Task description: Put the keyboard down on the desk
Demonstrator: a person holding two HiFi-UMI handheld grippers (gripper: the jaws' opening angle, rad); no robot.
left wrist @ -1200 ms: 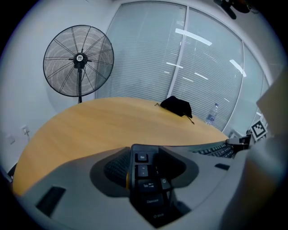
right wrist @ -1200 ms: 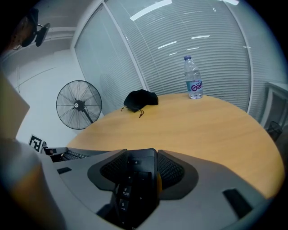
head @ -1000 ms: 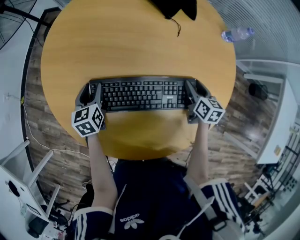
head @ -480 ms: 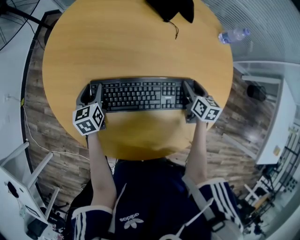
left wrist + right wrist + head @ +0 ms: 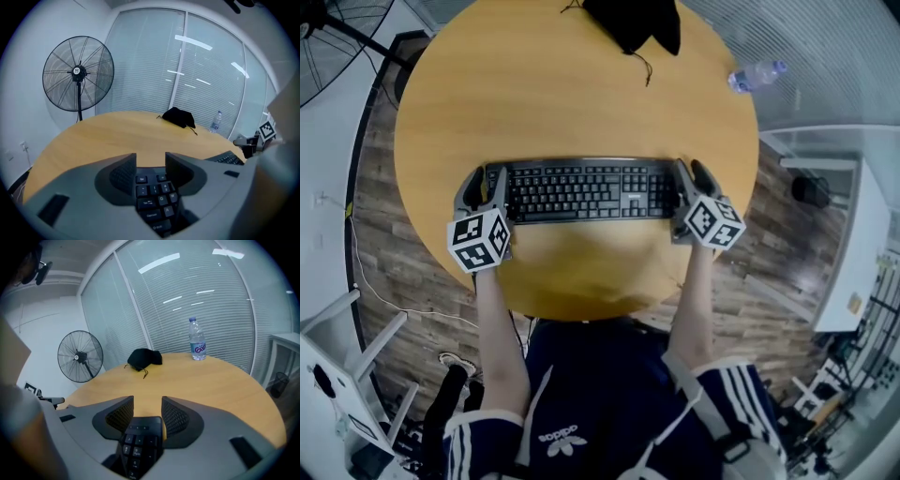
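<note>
The black full-size keyboard lies level across the middle of the frame in the head view, over the near half of the round wooden desk, its long side running left to right. The left gripper is clamped on its left end and the right gripper on its right end. In the left gripper view the jaws are closed onto the key rows of that end, and in the right gripper view they pinch the numeric-pad end. From above I cannot tell whether the underside is already on the wood or just off it.

The keyboard looks like a rigid, light plastic slab, long and thin, with a smooth matte case and loose-sprung keys. It should not sag when held by both ends, but a grip at one end only would probably let it twist. The case edges are the places to hold, since pressure on the keycaps could depress or pop them. The ribbed jaw pads should stop it sliding.

The desktop is a smooth, warm-toned veneer. At the top of the head view sits a soft black drawstring pouch, with a clear plastic water bottle at the upper right. Both are well apart from the keyboard.
</note>
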